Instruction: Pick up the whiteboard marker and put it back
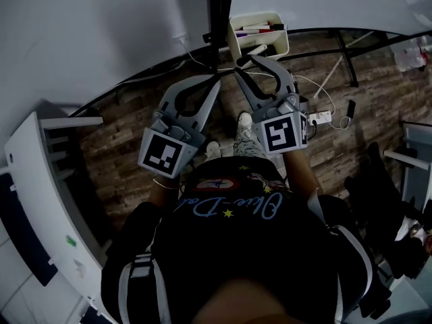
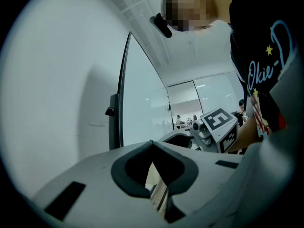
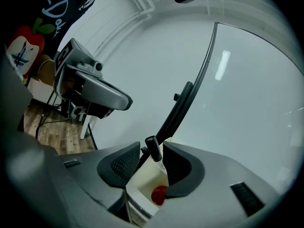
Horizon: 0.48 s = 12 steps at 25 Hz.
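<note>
**A:** Start with the right gripper (image 1: 244, 63): spread wide, straddling the whiteboard marker (image 1: 256, 49) without pinching it. Looks like the tail end of the put-back.

**B:** Agreed. Stands in the cream holder (image 1: 282, 44) by the whiteboard (image 1: 101, 39), black end up. To finish well, keep that wide spread and back out along the line of the jaws, with no roll and no sideways drift.

**A:** Why so careful?

**B:** Sits close to one pad. Could probably tip or drag out on a careless pull.

**A:** And the left gripper (image 1: 216, 81)?

**B:** Closed tip to tip on nothing, held level beside the right one, clear of the holder. Best left there.

**A:** Anything from the head view alone?

**B:** Shows the other markers (image 1: 260, 27) lying across the holder's top, and both grippers side by side over the wood floor (image 1: 135, 113). Gives no clear look at the gap by the pads, though.

**A:** From the right gripper view, then?

**B:** Shows that gap plainly, plus a red cap (image 3: 159, 194) low in the holder. From the left gripper view, only the right gripper's cube with square markers (image 2: 219, 125), and no sight of the marker itself.
</note>
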Each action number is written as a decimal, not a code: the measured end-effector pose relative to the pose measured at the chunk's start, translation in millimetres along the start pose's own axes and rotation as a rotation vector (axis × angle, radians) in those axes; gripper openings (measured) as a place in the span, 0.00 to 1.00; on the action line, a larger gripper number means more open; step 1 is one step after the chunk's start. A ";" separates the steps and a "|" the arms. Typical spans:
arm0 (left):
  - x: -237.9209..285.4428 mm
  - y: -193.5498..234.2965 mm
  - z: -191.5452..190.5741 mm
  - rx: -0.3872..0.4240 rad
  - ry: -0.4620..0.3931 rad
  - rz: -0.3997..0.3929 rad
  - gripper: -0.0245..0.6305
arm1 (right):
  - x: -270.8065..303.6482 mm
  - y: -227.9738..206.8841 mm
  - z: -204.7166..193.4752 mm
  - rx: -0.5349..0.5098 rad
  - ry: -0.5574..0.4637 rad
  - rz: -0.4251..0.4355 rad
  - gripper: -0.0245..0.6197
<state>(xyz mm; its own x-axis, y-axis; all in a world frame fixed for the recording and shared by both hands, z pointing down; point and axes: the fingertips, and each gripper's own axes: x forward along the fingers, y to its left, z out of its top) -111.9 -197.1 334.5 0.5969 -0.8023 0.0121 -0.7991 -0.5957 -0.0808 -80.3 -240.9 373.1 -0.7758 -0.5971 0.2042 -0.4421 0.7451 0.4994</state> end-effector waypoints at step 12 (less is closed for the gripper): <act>-3.2 2.9 -5.0 -0.010 0.016 0.033 0.06 | 13.1 -1.2 -2.4 -0.031 -0.004 0.021 0.26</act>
<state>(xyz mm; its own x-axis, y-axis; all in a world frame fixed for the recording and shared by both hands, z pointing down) -116.5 -196.4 339.2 0.5687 -0.8222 0.0259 -0.8192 -0.5689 -0.0718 -88.8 -250.3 377.2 -0.7863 -0.5805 0.2117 -0.4116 0.7476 0.5211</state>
